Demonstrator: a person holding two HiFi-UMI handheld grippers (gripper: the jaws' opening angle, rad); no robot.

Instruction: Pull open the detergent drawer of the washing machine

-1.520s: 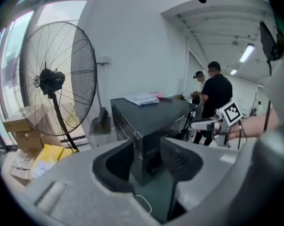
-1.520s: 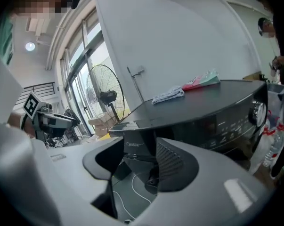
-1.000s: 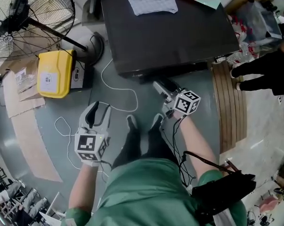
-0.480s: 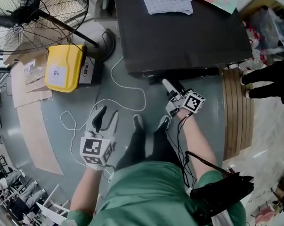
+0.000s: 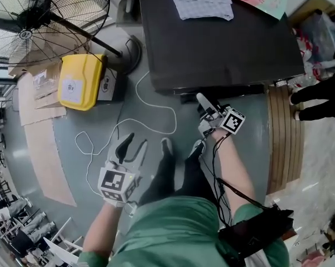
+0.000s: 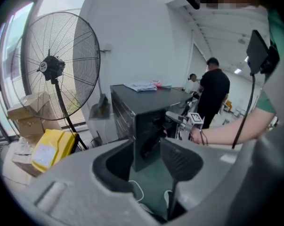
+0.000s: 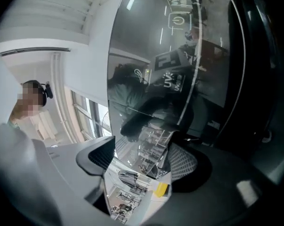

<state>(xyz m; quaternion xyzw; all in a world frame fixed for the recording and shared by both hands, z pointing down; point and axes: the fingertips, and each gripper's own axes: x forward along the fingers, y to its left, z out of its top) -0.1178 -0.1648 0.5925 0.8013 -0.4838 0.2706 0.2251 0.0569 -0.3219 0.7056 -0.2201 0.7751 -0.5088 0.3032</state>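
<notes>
The dark washing machine (image 5: 223,43) stands at the top of the head view. Its detergent drawer (image 5: 190,98) juts a little from the front edge. My right gripper (image 5: 205,105) is at that drawer and its jaws are opening. In the right gripper view the glossy drawer front (image 7: 146,149) lies between the spread pads (image 7: 183,163), which do not press on it. My left gripper (image 5: 132,147) hangs open over the floor to the left, with nothing between its fingers. In the left gripper view the machine's front (image 6: 149,126) shows beyond the jaws.
A large floor fan (image 5: 39,15) and a yellow case (image 5: 81,81) stand left of the machine. A white cable (image 5: 156,113) loops across the floor. A cloth (image 5: 203,1) lies on the machine's top. A wooden pallet (image 5: 281,138) and a bystander's legs (image 5: 323,102) are at the right.
My right gripper has rolled at the drawer and its jaws have spread. My left gripper has drifted lower, toward my body.
</notes>
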